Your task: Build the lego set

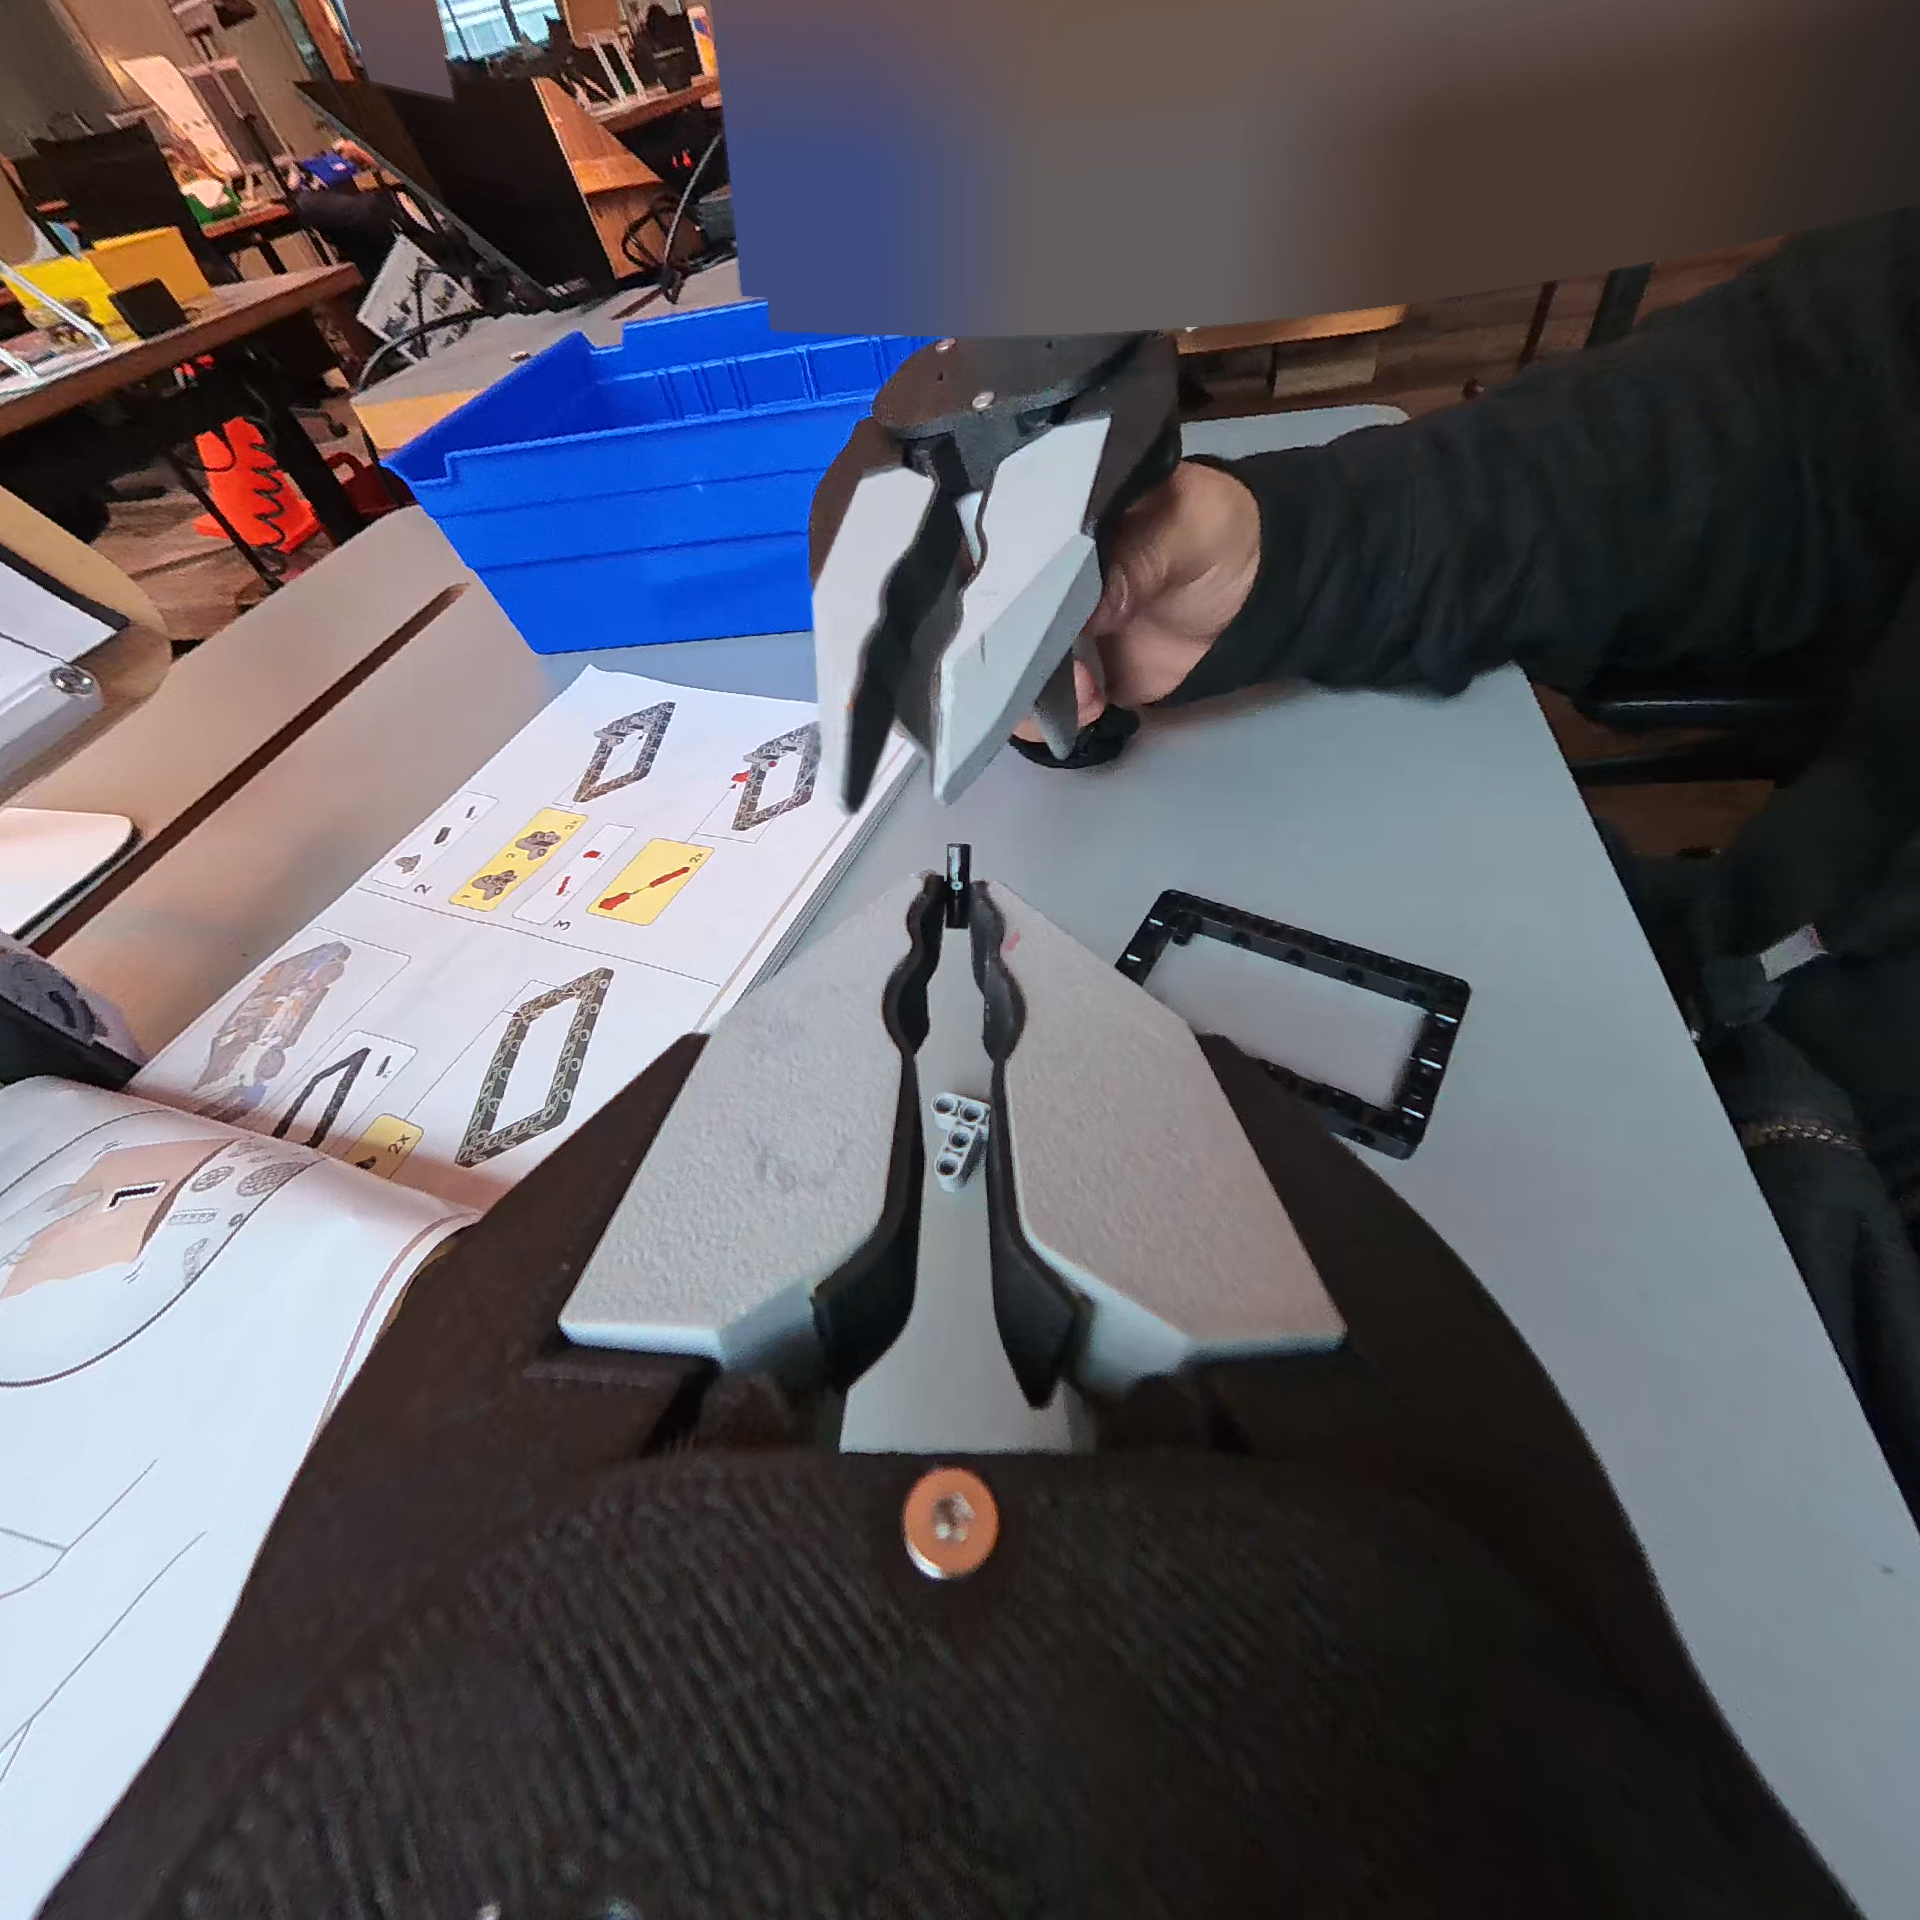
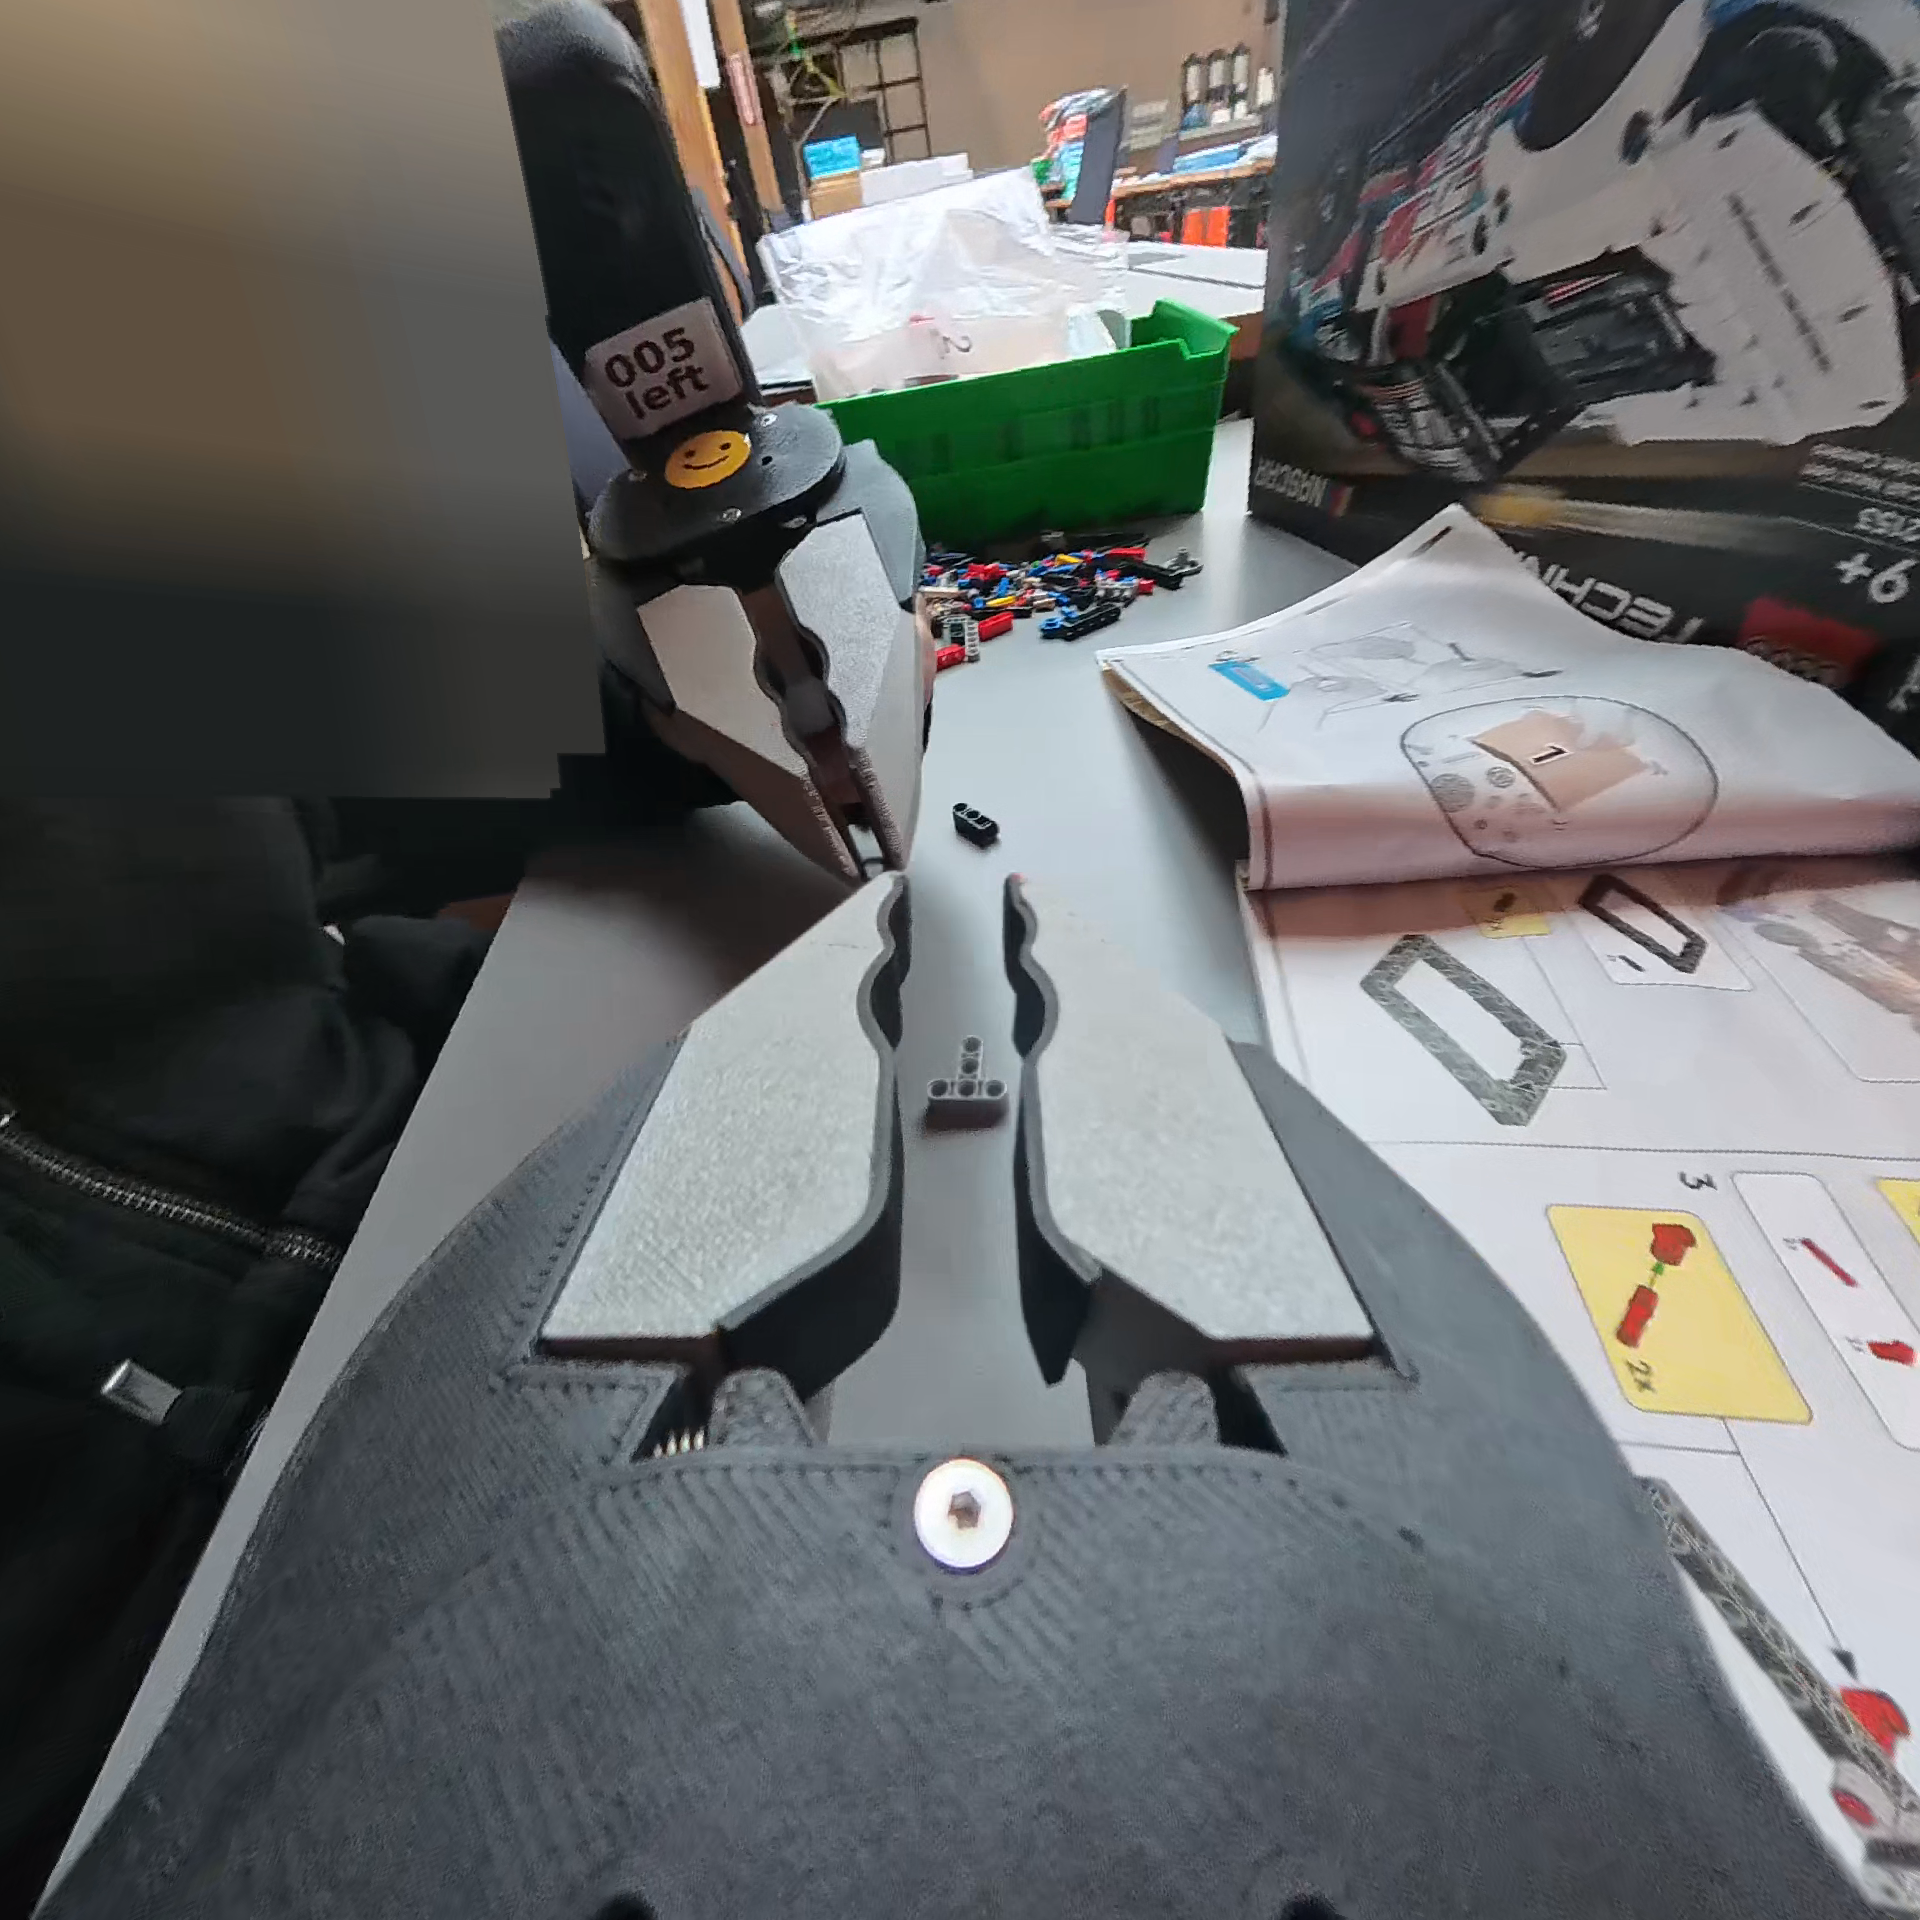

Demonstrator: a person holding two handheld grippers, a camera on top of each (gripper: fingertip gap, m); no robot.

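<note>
My left gripper point(image 1: 956, 896) is shut on a small black pin point(image 1: 956, 868) that stands upright out of its tips, above the grey table point(image 1: 1351, 1351). A light grey T-shaped piece point(image 1: 958, 1132) lies on the table under its fingers. A black rectangular frame point(image 1: 1299, 1023) lies flat just to the right. My right gripper point(image 2: 956, 883) is open and empty, hovering over the same T-shaped piece point(image 2: 968, 1081). It also shows in the left wrist view point(image 1: 899, 790), pointing down just beyond the pin. The left gripper point(image 2: 868, 852) shows in the right wrist view with its tips close to mine.
The open instruction booklet point(image 1: 520, 935) lies left of the work spot and shows in the right wrist view point(image 2: 1558, 831). A blue bin point(image 1: 644, 499) stands behind it. A small black piece point(image 2: 975, 823), a pile of loose pieces point(image 2: 1039, 592), a green bin point(image 2: 1039, 436) and the set's box point(image 2: 1558, 260) stand beyond. My two grippers' fingertips are within a few centimetres of each other. My left gripper's tips are some 15 centimetres from the small black piece point(image 2: 975, 823).
</note>
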